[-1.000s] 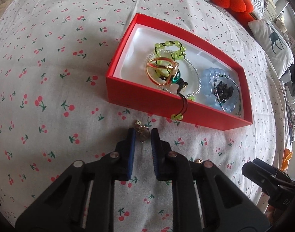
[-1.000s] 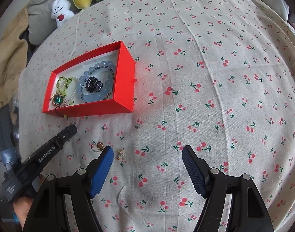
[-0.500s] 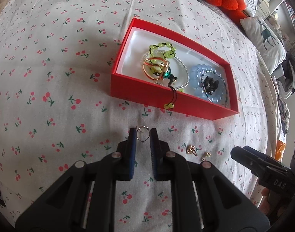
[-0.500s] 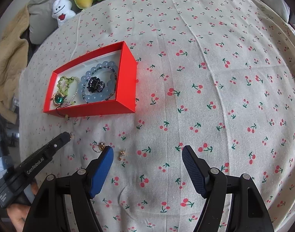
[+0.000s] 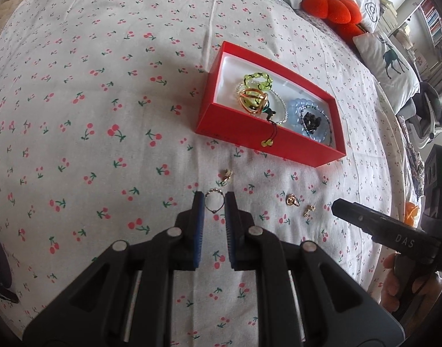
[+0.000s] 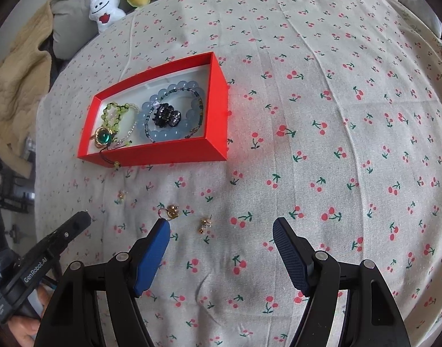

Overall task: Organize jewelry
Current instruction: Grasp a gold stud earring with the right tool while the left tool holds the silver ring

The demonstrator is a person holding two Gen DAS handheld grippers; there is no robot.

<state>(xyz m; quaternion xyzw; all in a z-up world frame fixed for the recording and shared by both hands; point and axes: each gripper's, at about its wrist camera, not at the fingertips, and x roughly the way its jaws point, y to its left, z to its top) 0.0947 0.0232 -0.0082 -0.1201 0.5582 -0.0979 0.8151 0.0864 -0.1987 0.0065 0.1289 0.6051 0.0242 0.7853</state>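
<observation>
The box (image 5: 267,141) sits on the bedspread (image 5: 105,86) with bracelets (image 5: 310,121) inside; loose earrings (image 5: 292,200) lie before it, a ring (image 5: 214,201) between the left gripper's (image 5: 214,202) fingers.

Left claw (image 5: 214,202): matte black plastic frame with triangular cut-outs, round silver pivot screws on each link, and two flat blue ribbed finger pads (image 5: 198,231); seen from the other camera, its black side carries white "GenRobot.AI" lettering, with bare skin of the left hand (image 6: 21,326) showing below it. Right claw (image 6: 221,231): same black frame and silver screws, blue textured pads (image 6: 151,257), the far pad darker navy; its side reads "DAS" in pale letters, a green indicator light glows above it, and the right hand (image 5: 406,286) shows bare fingers.
</observation>
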